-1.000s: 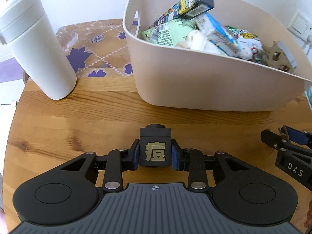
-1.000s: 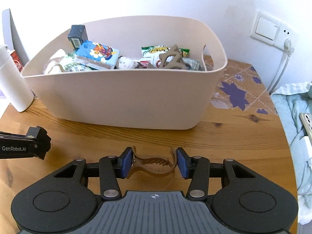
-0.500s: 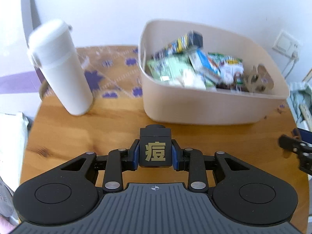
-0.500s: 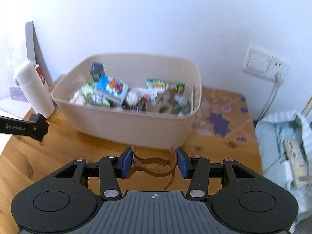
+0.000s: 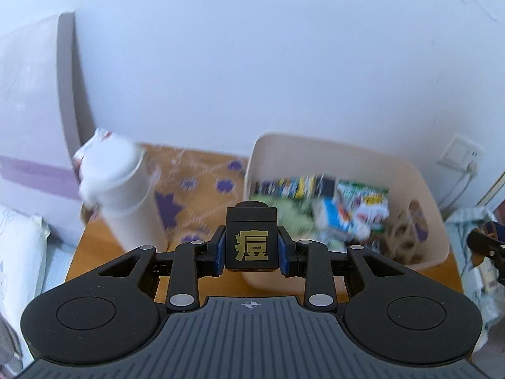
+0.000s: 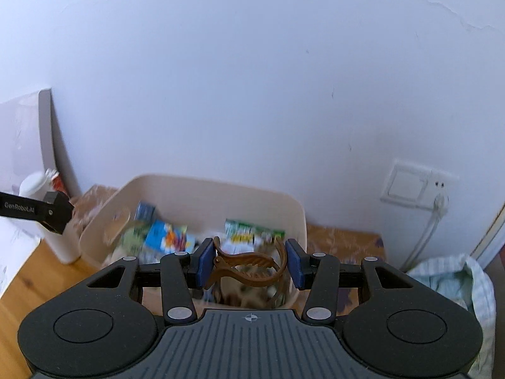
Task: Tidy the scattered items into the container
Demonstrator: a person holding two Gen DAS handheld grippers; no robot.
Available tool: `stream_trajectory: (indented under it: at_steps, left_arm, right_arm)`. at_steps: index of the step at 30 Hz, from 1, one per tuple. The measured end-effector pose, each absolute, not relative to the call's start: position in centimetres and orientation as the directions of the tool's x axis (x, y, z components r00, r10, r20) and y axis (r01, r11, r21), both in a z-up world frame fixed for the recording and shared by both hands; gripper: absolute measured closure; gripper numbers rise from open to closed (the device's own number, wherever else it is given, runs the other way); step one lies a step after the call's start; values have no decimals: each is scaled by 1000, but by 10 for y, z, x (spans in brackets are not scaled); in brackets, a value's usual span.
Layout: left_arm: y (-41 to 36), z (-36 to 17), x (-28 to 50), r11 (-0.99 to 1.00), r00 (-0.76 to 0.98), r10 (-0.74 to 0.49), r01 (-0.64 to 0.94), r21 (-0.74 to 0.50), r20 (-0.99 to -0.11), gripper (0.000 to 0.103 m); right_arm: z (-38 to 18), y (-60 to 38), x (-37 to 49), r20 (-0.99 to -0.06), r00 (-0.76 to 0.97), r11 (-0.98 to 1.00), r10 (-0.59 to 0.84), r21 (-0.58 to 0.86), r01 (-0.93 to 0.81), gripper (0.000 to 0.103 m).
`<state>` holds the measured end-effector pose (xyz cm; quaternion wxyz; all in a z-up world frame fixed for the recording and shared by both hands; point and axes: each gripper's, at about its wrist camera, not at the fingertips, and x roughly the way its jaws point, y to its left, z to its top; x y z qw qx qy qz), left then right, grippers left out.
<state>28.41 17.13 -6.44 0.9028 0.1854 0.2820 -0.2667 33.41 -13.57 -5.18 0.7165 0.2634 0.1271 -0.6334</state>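
Low and centred in the left wrist view, the left gripper (image 5: pixel 252 246) has its blue pads pressed against both sides of a black cube (image 5: pixel 251 240) bearing a gold character, so the jaws hold it fast, raised above the table. Just behind and to the right of the cube lies the beige container (image 5: pixel 407 167), its contents blurred: snack packets (image 5: pixel 363 195) and a brown cut-out piece (image 5: pixel 404 233). Left of centre stands a white tumbler (image 5: pixel 126 195) on the wooden table (image 5: pixel 91 246), beside a patterned mat (image 5: pixel 195 186). At the right edge, part of the right gripper (image 5: pixel 487 246) shows.

Low and centred in the right wrist view, the right gripper (image 6: pixel 249 262) clamps a brown hair claw clip (image 6: pixel 249 265) between its pads, at moderate width. Directly behind and beneath the clip is the beige container (image 6: pixel 221 189), holding colourful packets (image 6: pixel 167 237). At the left edge the left gripper (image 6: pixel 47 214) projects inward; a wall socket (image 6: pixel 413 186) sits at the right, with striped cloth (image 6: pixel 448 278) below it.
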Motion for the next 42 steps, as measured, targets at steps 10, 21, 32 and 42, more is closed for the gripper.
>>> stream_trajectory:
  at_steps: [10,21,32,42]
  left_arm:
    - [96,-63,305,748,687,-409,629,211,-600,71]
    - [58,-111,331,738,659,-295,617,273,-692,71]
    - [59,-108,330,743,686,-309,606,282,-659,24]
    - [68,-94,304,723,695,-343,625,294,-632,23]
  right_arm:
    - [-52,-203,341,-526,132,38,-840,187,982,58]
    - [-89,-251,357,-620,156,45,-769,190,981,58]
    - [-88,-251,352,-624,167,41,-764,212,976,13]
    - [-75,-227,343,-631,169,-1,-757,259,966,7]
